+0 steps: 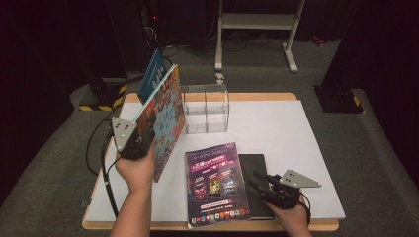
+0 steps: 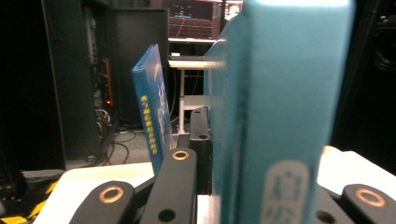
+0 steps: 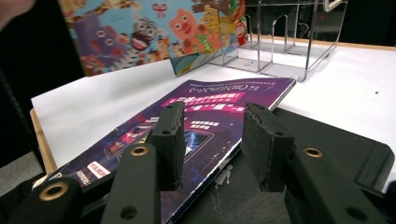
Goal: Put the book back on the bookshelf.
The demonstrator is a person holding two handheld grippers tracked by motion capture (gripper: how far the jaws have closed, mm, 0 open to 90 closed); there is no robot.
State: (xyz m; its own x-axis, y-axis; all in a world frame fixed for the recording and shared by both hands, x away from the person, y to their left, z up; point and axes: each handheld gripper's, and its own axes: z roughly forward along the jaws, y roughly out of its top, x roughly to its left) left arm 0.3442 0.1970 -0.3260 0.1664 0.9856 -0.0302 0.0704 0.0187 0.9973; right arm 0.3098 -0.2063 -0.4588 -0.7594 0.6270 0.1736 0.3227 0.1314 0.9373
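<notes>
My left gripper (image 1: 144, 134) is shut on a colourful picture book (image 1: 167, 116), which it holds off the table at the left, upright and tilted. The book's teal spine (image 2: 275, 116) stands right beside one black finger (image 2: 200, 135). A blue book (image 1: 151, 74) (image 2: 154, 109) leans just behind it; what props it is hidden. A purple magazine (image 1: 216, 182) (image 3: 205, 107) lies flat near the front, overlapping a black notebook (image 1: 255, 170) (image 3: 327, 140). My right gripper (image 1: 259, 181) (image 3: 212, 135) is open, low over the magazine's edge and the notebook.
A clear acrylic rack (image 1: 205, 108) (image 3: 289, 42) with upright dividers stands at the back middle of the white table mat (image 1: 286, 128). The mat's right half is bare. Beyond the table are a white metal stand (image 1: 257, 22) and cables on the grey floor.
</notes>
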